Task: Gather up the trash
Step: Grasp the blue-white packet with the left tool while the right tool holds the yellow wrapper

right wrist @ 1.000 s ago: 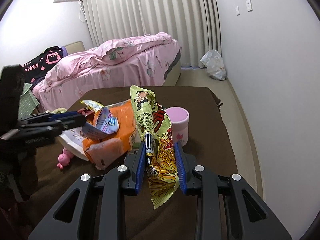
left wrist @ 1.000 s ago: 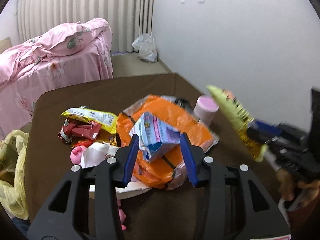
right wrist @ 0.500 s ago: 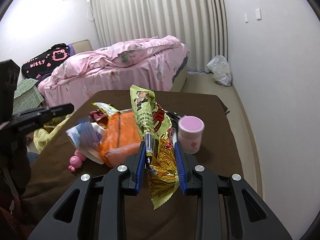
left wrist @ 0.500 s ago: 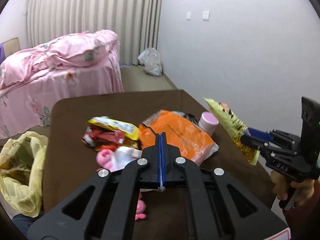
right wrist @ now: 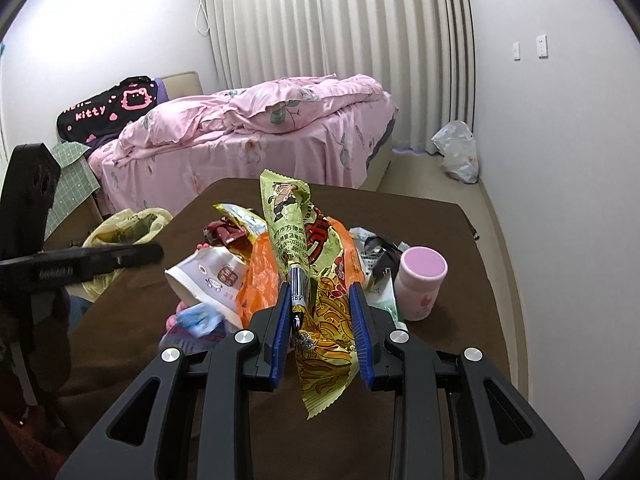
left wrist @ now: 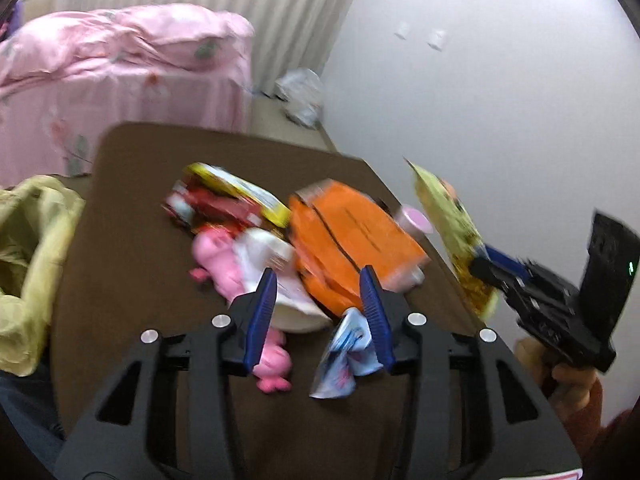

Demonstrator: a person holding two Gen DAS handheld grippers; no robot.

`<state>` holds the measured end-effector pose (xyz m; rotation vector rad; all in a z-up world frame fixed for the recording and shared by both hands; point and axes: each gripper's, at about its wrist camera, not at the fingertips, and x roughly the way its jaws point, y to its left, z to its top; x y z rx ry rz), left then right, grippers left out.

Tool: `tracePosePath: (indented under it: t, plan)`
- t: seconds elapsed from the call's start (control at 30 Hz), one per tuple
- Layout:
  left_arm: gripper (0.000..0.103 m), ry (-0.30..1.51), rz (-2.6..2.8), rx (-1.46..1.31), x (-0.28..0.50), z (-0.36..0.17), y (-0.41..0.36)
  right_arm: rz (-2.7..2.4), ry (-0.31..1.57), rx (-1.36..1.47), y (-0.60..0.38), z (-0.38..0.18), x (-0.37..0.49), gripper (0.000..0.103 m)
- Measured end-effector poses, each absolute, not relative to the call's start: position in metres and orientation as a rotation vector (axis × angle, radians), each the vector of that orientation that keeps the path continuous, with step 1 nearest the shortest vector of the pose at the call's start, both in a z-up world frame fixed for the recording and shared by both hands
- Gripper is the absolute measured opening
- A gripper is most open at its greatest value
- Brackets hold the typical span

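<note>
- Blue-padded left gripper point(left wrist: 318, 312) hovering over the near part of the brown table point(left wrist: 132, 208), jaws opening, pads standing apart.
- Clinging to the inside of its right pad: a small blue-and-white wrapper point(left wrist: 346, 354), hanging crumpled below the pad, not pressed from the other side.
- Lying beyond the pads in a loose heap: a pink toy point(left wrist: 224, 260), a white packet point(left wrist: 276, 276) overlapping it, an orange bag point(left wrist: 348, 240), and a red-and-yellow wrapper point(left wrist: 228, 196) farther back.
- Sitting off the table's left edge: a yellow plastic bag point(left wrist: 36, 248), mouth gaping.
- Clamping in the right gripper point(right wrist: 322, 322): a yellow-green noodle wrapper point(right wrist: 316, 280), squeezed between both pads, upper end sticking up past the fingertips, lower end dangling below.
- Showing in the left camera too, at the far right, gripped by a hand point(left wrist: 568, 376), wrapper pointing up toward the wall.
- Standing upright near the table's right side: a pink jar point(right wrist: 420, 282), just beside some crumpled green-and-white scraps point(right wrist: 378, 268).
- Filling the background: a bed with pink bedding point(right wrist: 256, 120), pale curtains point(right wrist: 360, 40), and a white plastic bag point(right wrist: 458, 156) on the floor by the wall.
- Blurring throughout the left camera's view, so print on the heap not being readable.
</note>
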<state>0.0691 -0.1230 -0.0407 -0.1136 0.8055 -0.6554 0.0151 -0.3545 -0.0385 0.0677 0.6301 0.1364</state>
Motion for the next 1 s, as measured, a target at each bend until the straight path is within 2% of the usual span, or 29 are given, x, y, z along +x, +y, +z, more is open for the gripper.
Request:
tracePosePath:
  t: [0.3, 0.5, 0.53, 0.57, 0.6, 1.0]
  plan:
    - [0.043, 0.848, -0.713, 0.155, 0.018, -0.072, -0.157, 0.098, 0.619, 0.101, -0.375, -0.038, -0.001, 0.027]
    - [0.043, 0.899, -0.659, 0.128, 0.027, -0.093, -0.161, 0.099, 0.651, 0.163, -0.385, -0.052, 0.002, 0.027]
    - [0.039, 0.905, -0.655, 0.130, 0.028, -0.095, -0.163, 0.103, 0.654, 0.164, -0.383, -0.053, 0.002, 0.027]
    - [0.016, 0.912, -0.647, 0.131, 0.031, -0.098, -0.164, 0.105, 0.655, 0.161, -0.381, -0.053, 0.001, 0.027]
    - [0.005, 0.922, -0.643, 0.130, 0.032, -0.101, -0.165, 0.106, 0.656, 0.155, -0.380, -0.054, 0.001, 0.027]
    - [0.004, 0.766, -0.582, 0.110, 0.019, -0.055, -0.137, 0.162, 0.645, 0.134, -0.355, -0.045, 0.003, 0.027]
